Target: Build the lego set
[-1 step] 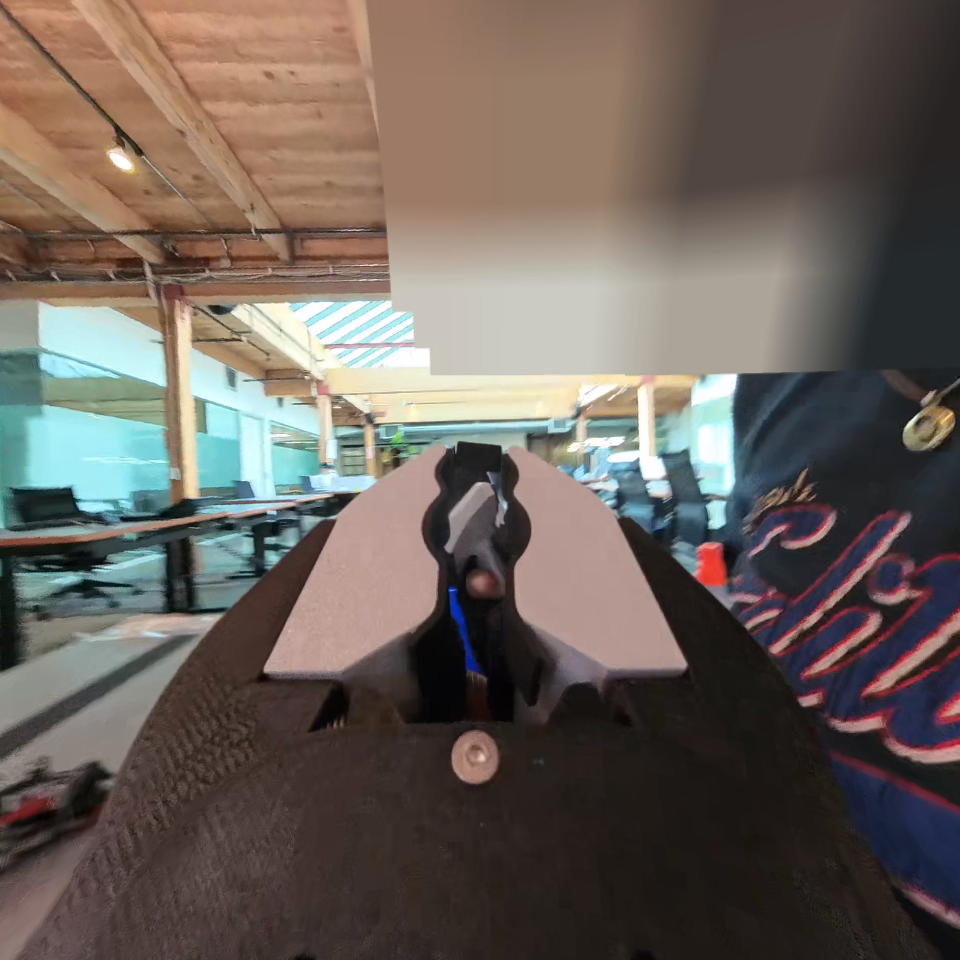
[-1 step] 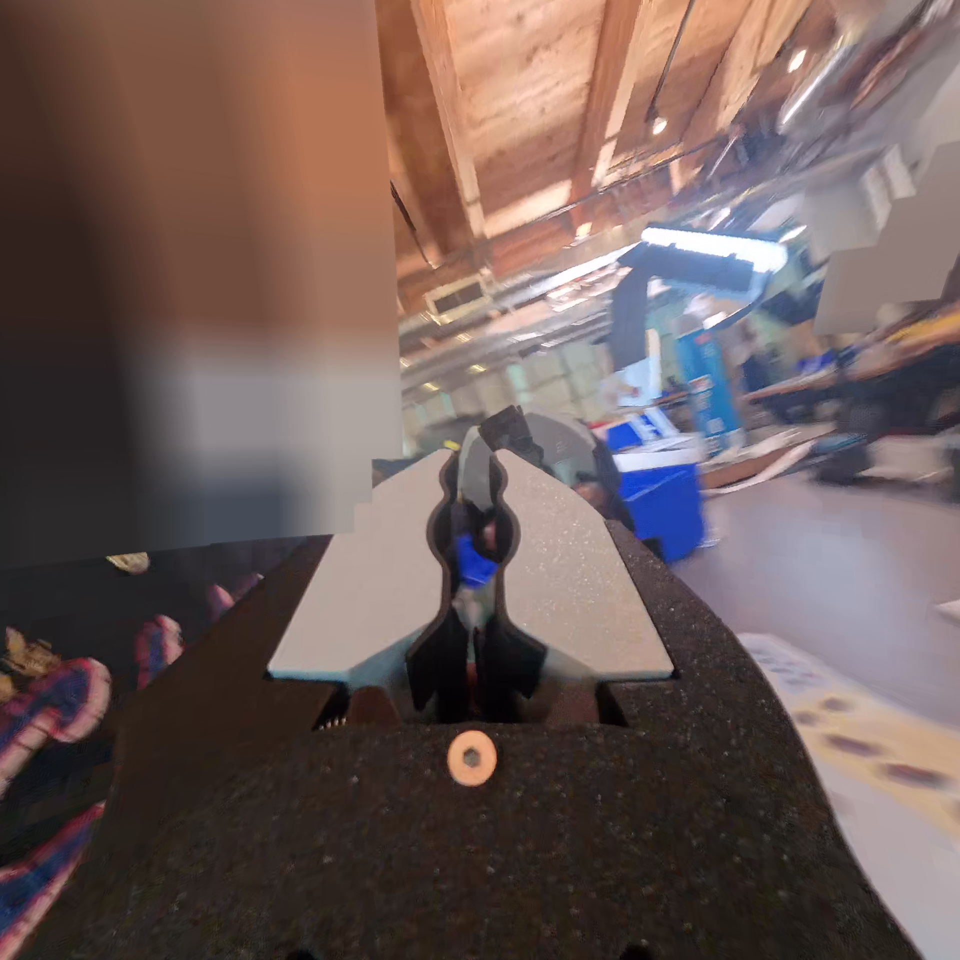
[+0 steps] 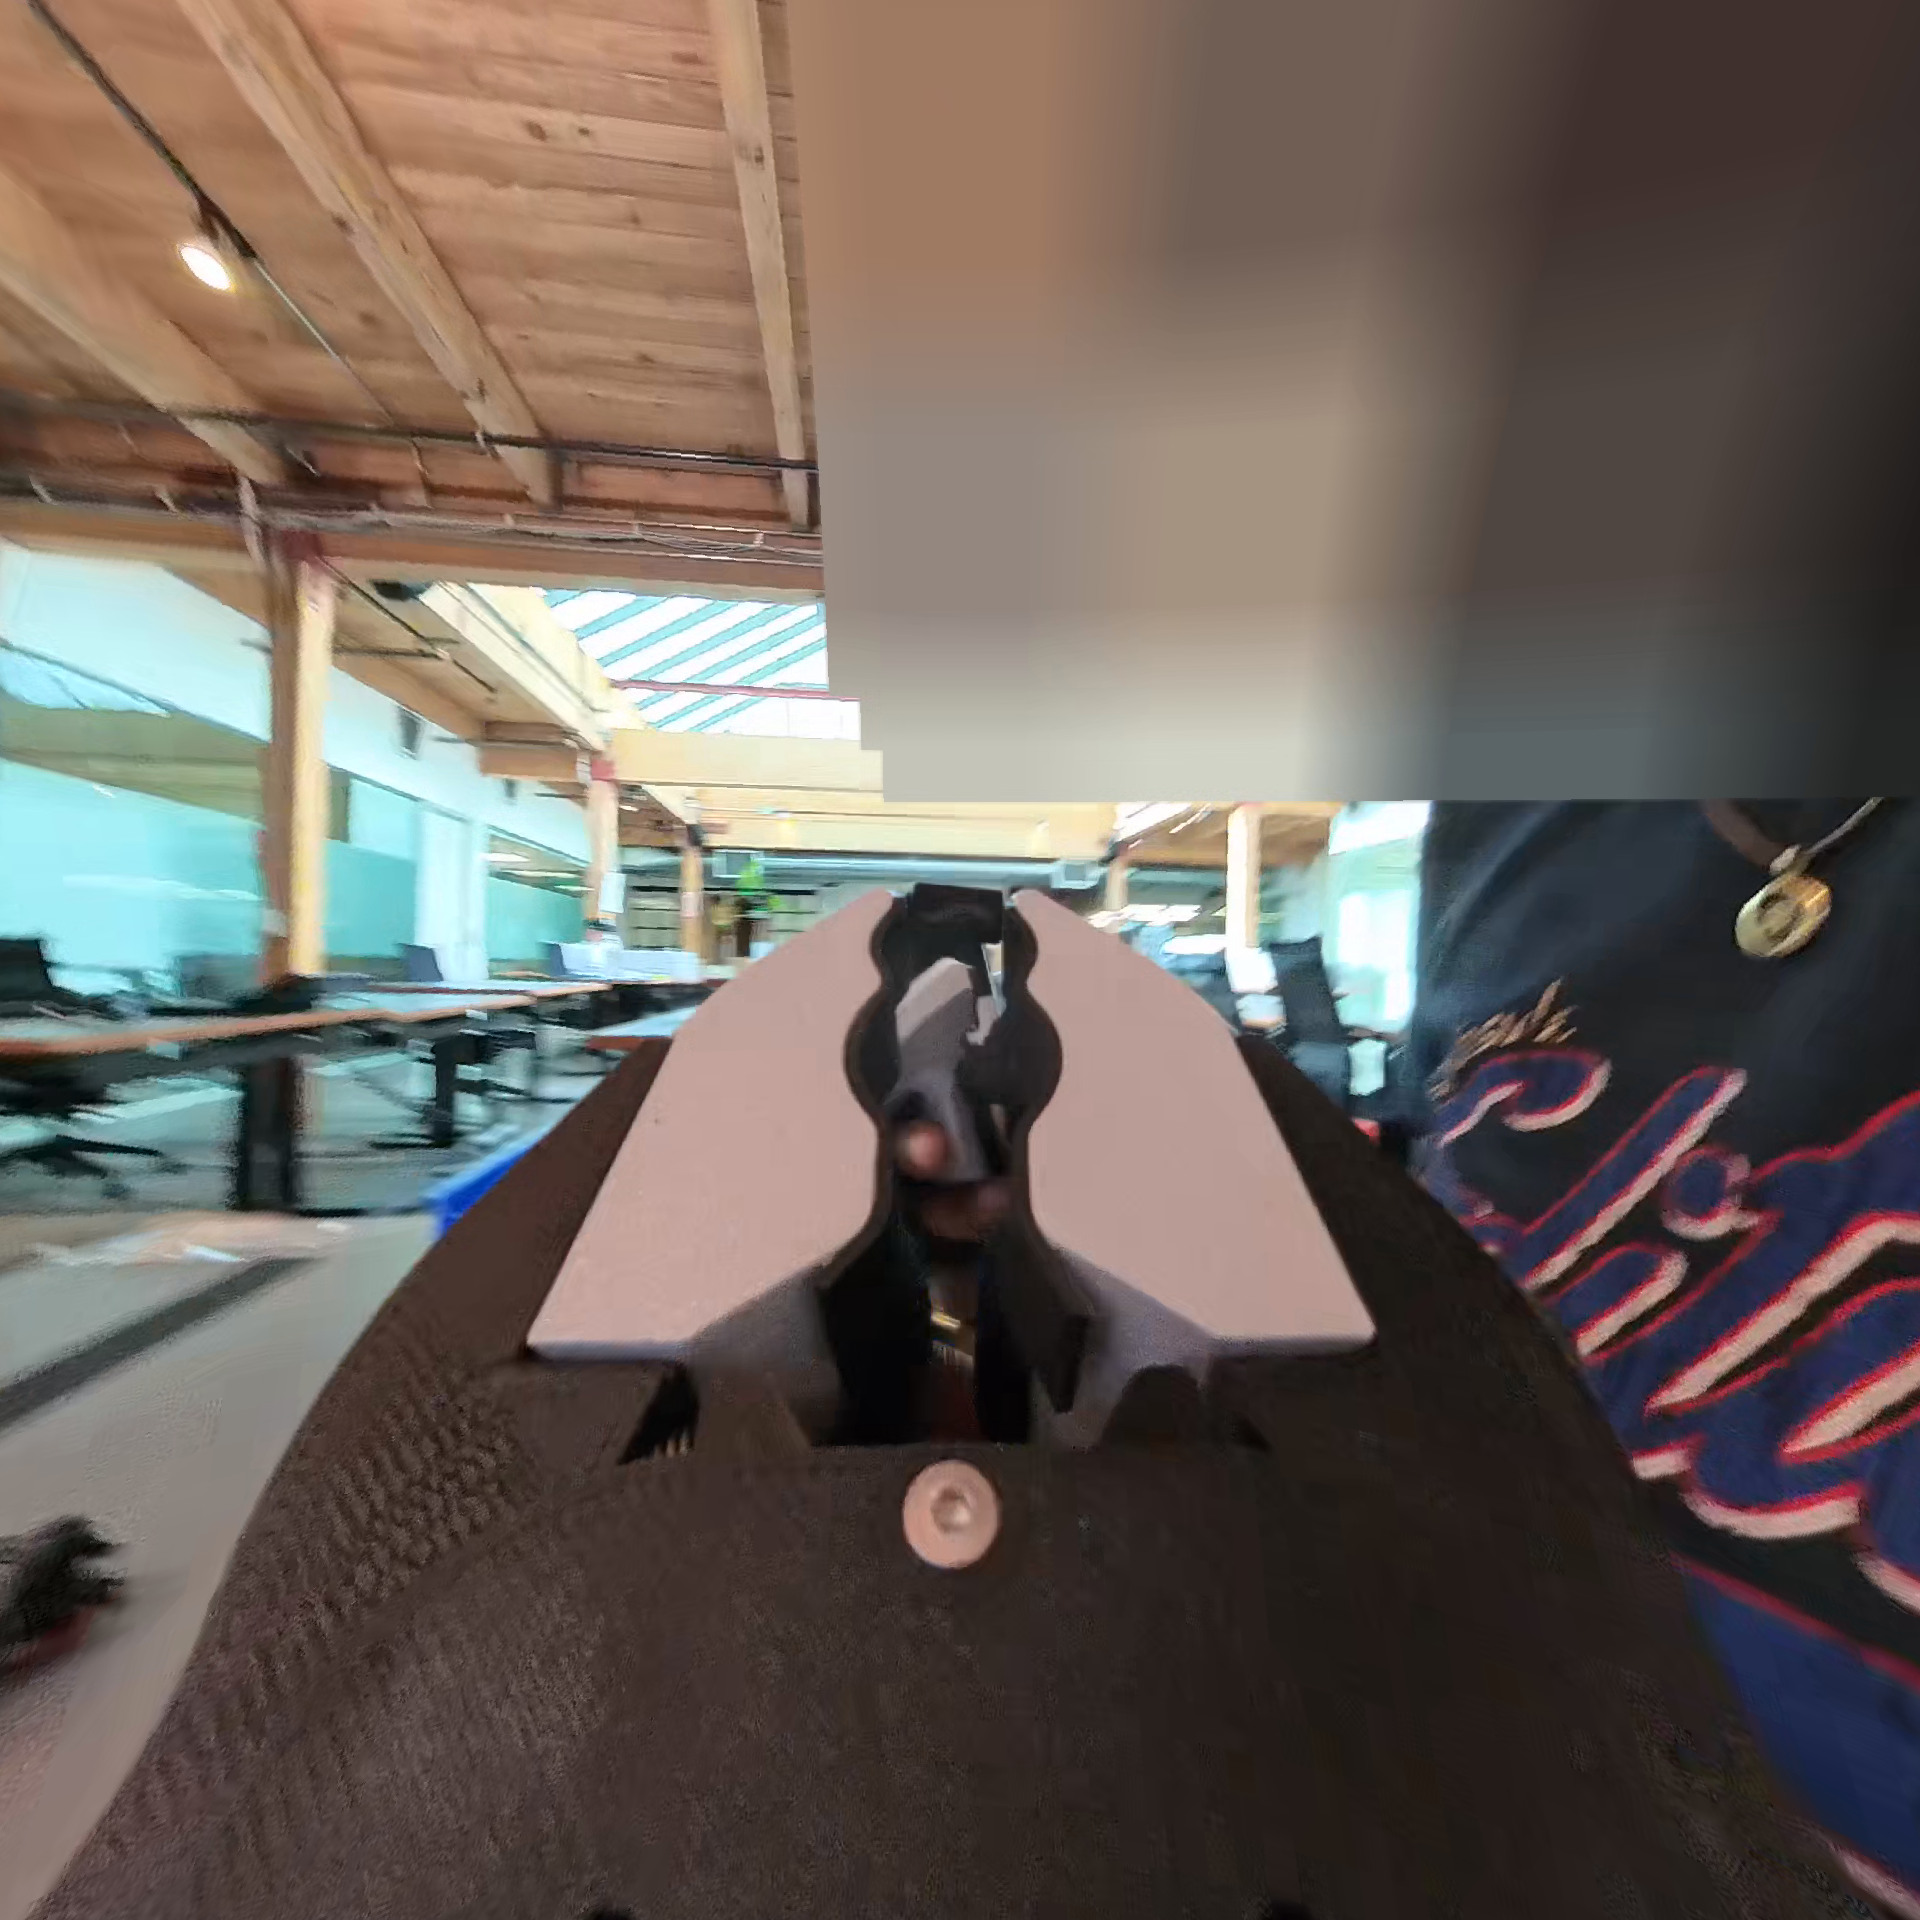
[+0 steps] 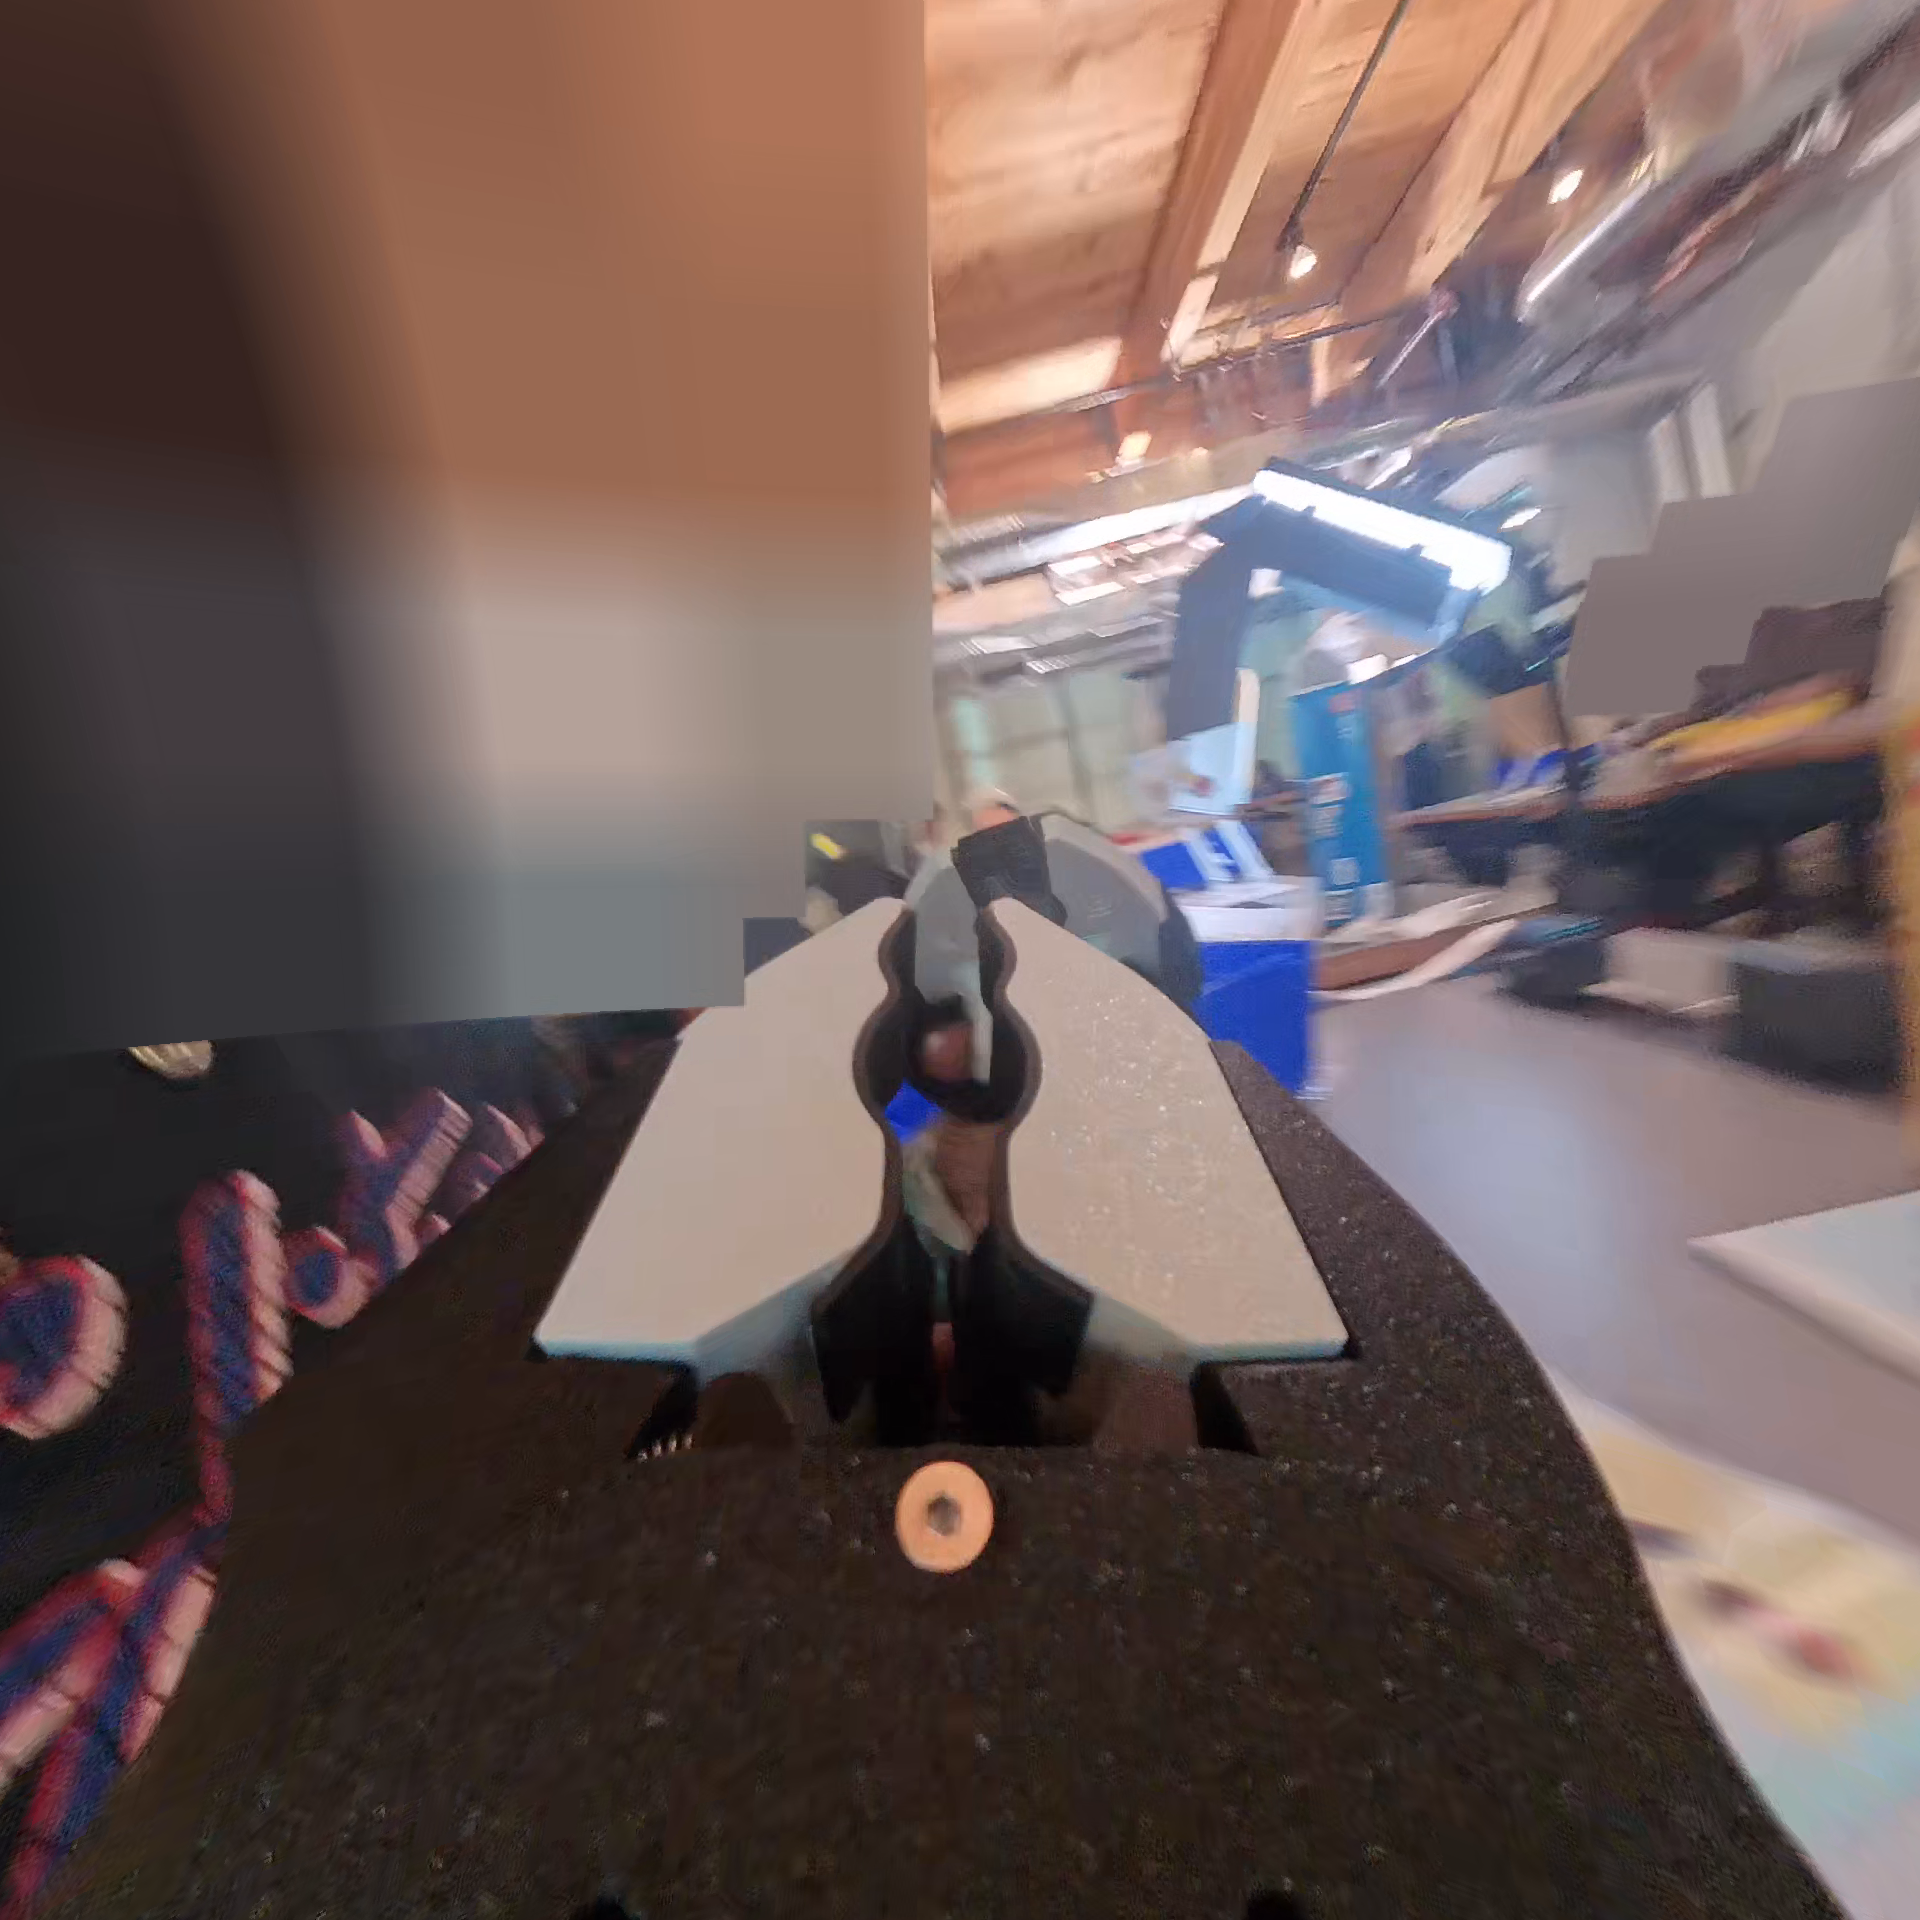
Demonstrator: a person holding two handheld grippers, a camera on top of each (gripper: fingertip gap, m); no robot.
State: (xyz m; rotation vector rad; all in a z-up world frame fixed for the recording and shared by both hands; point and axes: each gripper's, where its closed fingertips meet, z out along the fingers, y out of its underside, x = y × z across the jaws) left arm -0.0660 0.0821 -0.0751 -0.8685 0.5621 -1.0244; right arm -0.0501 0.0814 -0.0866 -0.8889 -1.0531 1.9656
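Both grippers are raised and point at the room, not at a table. My left gripper [image 3: 951,899] has its jaws nearly together on a small lego piece [image 3: 935,1023], grey with a black part at the tips. My right gripper [image 4: 951,909] is also closed on a small lego piece [image 4: 940,940], grey with a black part [image 4: 1003,857] sticking out past the tips. A rounded grey shape [image 4: 1101,904] shows just behind it; I cannot tell what it is. No build or baseplate shows.
A person in a dark shirt with blue and red lettering [image 3: 1662,1247] stands close on the right of the left view and on the left of the right view [image 4: 208,1299]. Desks and chairs [image 3: 260,1029], a blue bin [image 4: 1247,997], a white sheet [image 4: 1818,1299]. Only a small space, under 4 cm, lies between the two pairs of fingers.
Both views have swung a little and are blurred by motion. The blue bit seen low between the left fingers no longer shows. Both grippers stay closed on their pieces.
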